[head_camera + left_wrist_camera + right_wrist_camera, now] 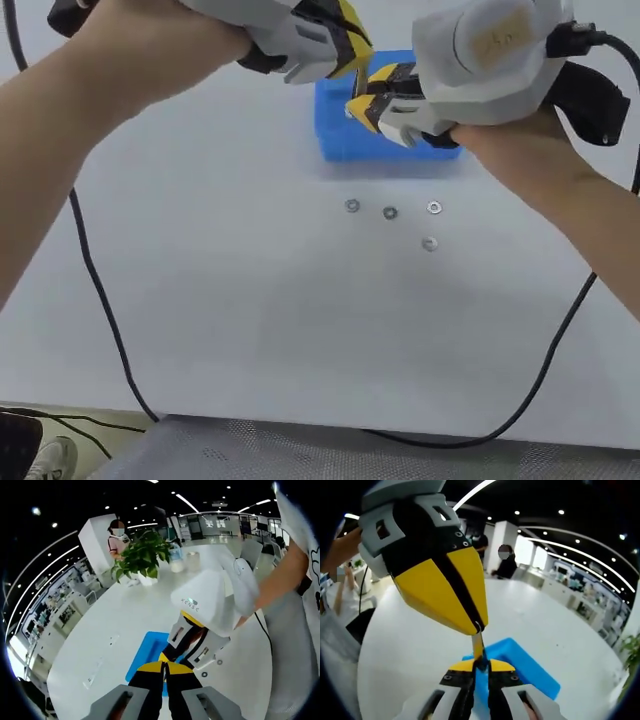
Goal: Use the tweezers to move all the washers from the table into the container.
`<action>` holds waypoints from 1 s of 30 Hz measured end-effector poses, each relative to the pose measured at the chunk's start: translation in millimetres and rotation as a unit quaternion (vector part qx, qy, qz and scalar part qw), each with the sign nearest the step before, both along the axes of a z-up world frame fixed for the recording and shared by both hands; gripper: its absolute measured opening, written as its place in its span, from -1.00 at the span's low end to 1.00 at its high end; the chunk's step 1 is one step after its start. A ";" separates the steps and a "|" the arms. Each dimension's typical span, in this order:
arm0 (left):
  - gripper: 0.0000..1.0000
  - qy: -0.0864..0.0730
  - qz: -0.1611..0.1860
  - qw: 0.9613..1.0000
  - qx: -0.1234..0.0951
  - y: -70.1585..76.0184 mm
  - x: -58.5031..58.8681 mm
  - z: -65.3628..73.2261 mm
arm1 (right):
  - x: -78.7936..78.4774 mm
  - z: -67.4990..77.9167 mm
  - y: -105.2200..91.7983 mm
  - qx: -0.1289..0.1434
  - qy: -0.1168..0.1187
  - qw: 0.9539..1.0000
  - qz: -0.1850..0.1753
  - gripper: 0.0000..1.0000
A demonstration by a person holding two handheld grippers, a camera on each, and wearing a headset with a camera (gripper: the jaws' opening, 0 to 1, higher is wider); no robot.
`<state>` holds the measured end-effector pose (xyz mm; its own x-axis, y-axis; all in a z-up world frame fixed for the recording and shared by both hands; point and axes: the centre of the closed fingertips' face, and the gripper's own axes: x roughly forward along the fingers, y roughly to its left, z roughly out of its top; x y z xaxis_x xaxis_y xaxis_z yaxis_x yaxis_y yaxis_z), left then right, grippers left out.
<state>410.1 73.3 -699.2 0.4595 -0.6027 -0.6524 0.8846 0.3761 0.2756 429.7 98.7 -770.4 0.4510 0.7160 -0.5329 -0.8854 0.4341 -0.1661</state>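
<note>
Several small metal washers [390, 211] lie loose on the white table just in front of the blue container [345, 140]. Both grippers hover tip to tip above the container. My left gripper [355, 55] comes in from the left, my right gripper [362, 100] from the right. In the right gripper view a thin metal pair of tweezers [478, 647] runs from the left gripper's [479, 627] shut yellow jaws down into the right gripper's [480, 667] shut jaws. The container [530, 672] lies below them.
Black cables cross the table on the left [100, 300] and the right [540, 390]. The table's front edge [300, 425] is near me. A potted plant [142, 555] and a person [117, 540] are at the table's far side.
</note>
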 end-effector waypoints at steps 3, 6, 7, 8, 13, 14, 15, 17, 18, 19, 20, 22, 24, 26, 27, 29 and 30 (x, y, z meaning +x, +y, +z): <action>-1.00 0.008 0.008 1.000 -0.008 1.3 6.8 -6.1 | 6.1 -6.5 1.3 0.001 0.008 1.000 -0.002 -0.90; -1.00 0.013 0.011 1.000 -0.005 2.6 12.5 -15.1 | 11.1 -16.4 6.1 -0.007 0.012 1.000 0.001 -0.90; -1.00 0.014 0.011 1.000 -0.005 2.1 13.0 -16.4 | 11.3 -19.4 8.1 -0.008 0.015 1.000 0.004 -0.90; -1.00 0.014 0.011 1.000 -0.004 2.1 14.8 -19.3 | 12.3 -21.7 9.0 -0.008 0.017 1.000 0.002 -0.90; -1.00 0.030 0.016 0.999 -0.022 1.3 21.1 -24.9 | 16.7 -26.2 7.6 -0.010 0.025 1.000 -0.004 -0.90; -1.00 0.031 0.015 0.999 -0.024 0.4 21.6 -26.0 | 14.4 -25.2 7.2 -0.010 0.027 1.000 -0.005 -0.90; -1.00 0.031 0.016 0.999 -0.025 -0.3 21.8 -26.6 | 14.5 -25.6 7.3 -0.010 0.027 1.000 -0.005 -0.90; -1.00 0.033 0.019 0.999 -0.029 -1.4 19.8 -27.9 | 15.5 -28.8 6.6 -0.013 0.027 1.000 -0.006 -0.90; -1.00 0.034 0.020 0.999 -0.030 -0.8 20.1 -29.3 | 16.0 -30.7 6.1 -0.014 0.029 0.999 -0.007 -0.90; -1.00 0.035 0.022 0.999 -0.029 0.6 21.1 -31.4 | 16.7 -34.7 5.9 -0.015 0.031 0.999 -0.008 -0.90; -1.00 0.037 0.022 0.999 -0.029 1.0 21.2 -32.1 | 16.7 -36.5 6.0 -0.015 0.033 0.999 -0.007 -0.90; -1.00 0.038 0.022 0.999 -0.029 0.1 19.2 -32.3 | 16.3 -38.1 6.8 -0.018 0.033 0.999 -0.006 -0.90; -1.00 0.039 0.019 0.999 -0.024 0.1 17.9 -34.1 | 15.5 -36.1 7.1 -0.024 0.030 0.999 -0.002 -0.89; -1.00 0.041 0.019 0.999 -0.022 0.5 16.8 -34.9 | 17.7 -37.0 6.7 -0.032 0.020 0.999 0.001 -0.89; -1.00 0.040 0.018 0.999 -0.021 0.3 15.8 -34.4 | 18.1 -37.2 7.0 -0.033 0.018 0.999 0.001 -0.89; -1.00 0.040 0.018 0.999 -0.021 -0.9 11.9 -31.2 | 17.9 -35.9 7.2 -0.026 0.021 0.999 -0.001 -0.89; -1.00 0.040 0.018 0.999 -0.021 -0.8 10.6 -29.7 | 17.3 -34.3 7.0 -0.023 0.023 0.999 -0.001 -0.89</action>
